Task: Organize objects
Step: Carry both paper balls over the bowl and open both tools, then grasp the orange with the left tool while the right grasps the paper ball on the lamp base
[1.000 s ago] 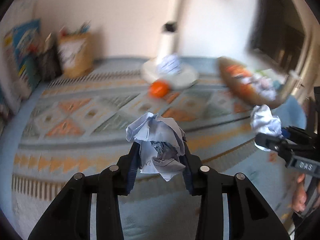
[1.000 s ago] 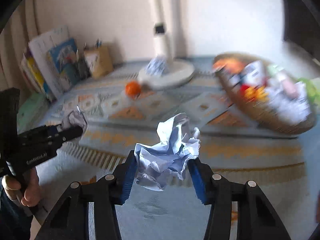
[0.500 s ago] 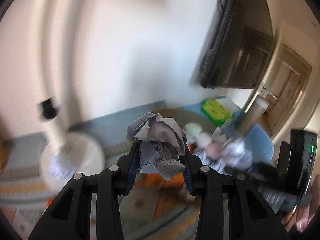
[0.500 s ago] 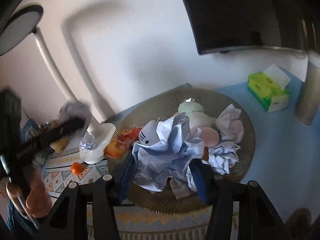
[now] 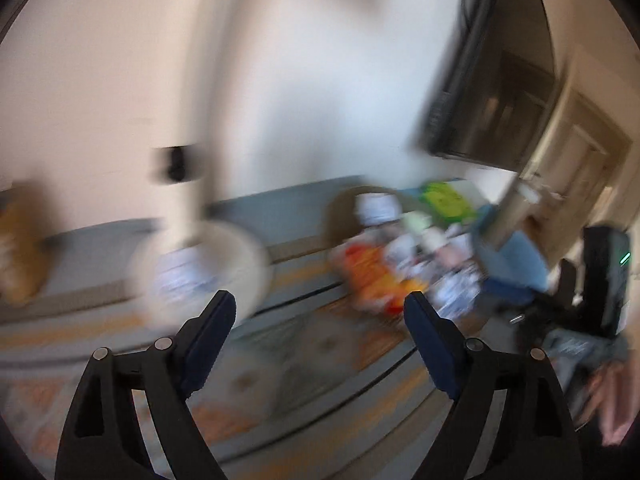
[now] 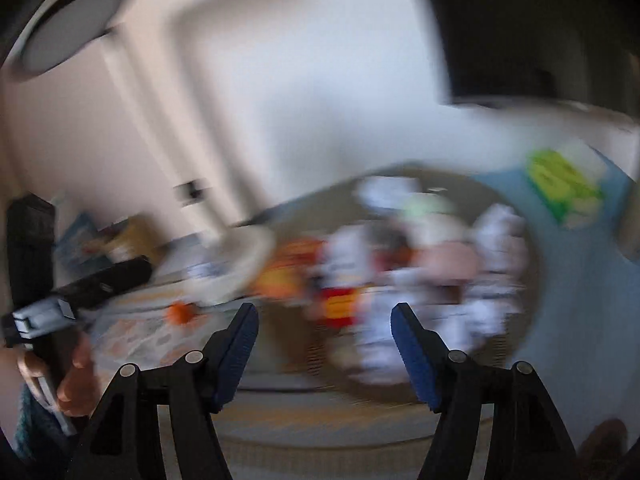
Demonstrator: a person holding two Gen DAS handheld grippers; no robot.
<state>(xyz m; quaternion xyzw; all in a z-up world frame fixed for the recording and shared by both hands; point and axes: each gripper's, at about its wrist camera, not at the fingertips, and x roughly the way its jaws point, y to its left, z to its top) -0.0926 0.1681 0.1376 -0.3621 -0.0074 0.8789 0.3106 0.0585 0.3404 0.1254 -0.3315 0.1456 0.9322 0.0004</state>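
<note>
Both views were smeared by motion. Largest first: I saw the patterned cloth (image 5: 304, 364) covering the table, then the round basket (image 6: 516, 344) heaped with toys and white paper balls (image 6: 496, 240) — the task's things, as far as the blur allowed, lay inside it. The lamp base (image 6: 240, 260) stood just left of the basket, with an orange ball (image 6: 178, 314) loose on the cloth in front of it and a green tissue box (image 6: 560, 184) behind the basket. My left gripper (image 5: 320, 308) had its jaws spread wide with nothing between them; my right gripper (image 6: 324, 316) stood likewise, wide and empty, facing the basket. I judged the step in hand a return for more loose items — best done by slowing until the view sharpened, keeping the jaws wide, and choosing the orange ball before closing.
</note>
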